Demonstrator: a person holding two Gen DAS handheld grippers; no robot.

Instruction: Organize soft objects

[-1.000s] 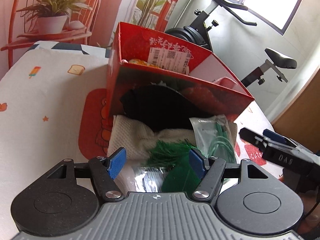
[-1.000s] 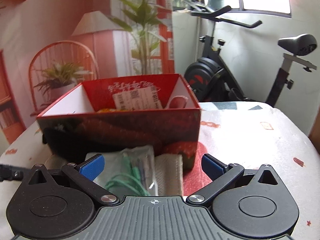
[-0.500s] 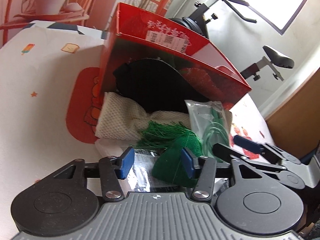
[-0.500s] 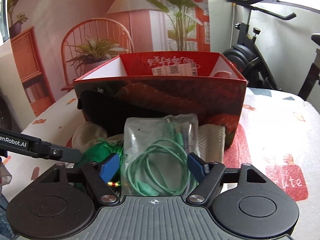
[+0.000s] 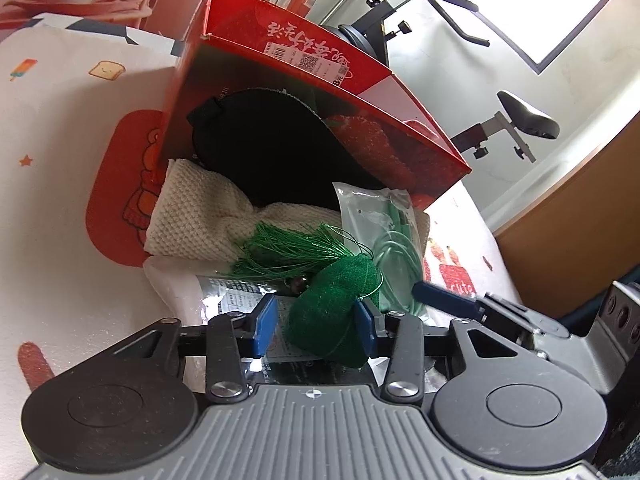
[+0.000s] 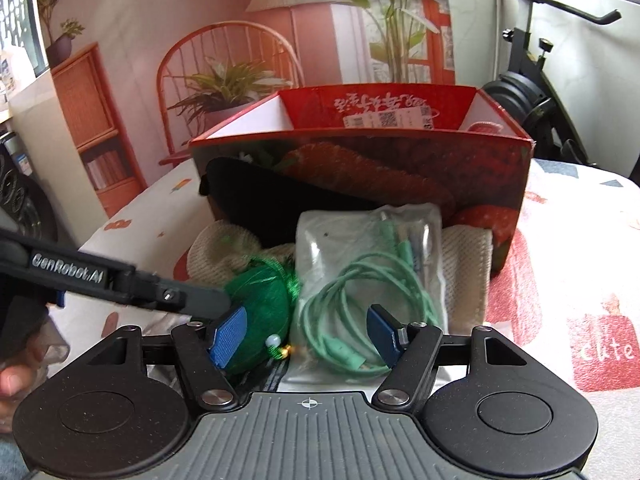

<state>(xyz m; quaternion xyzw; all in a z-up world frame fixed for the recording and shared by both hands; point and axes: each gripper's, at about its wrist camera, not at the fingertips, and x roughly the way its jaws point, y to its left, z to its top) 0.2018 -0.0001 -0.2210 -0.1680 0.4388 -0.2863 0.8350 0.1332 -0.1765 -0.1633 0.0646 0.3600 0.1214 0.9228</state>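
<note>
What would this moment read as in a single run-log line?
left gripper: closing around green sachet | right gripper: astride bagged green cable, grip unclear | red box: behind pile | nothing lifted

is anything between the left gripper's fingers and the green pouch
Nothing visible. The green tasselled pouch already sits between the closing fingers of the left gripper, one finger against its side. The bagged green cable lies beside it, outside the gap.
</note>
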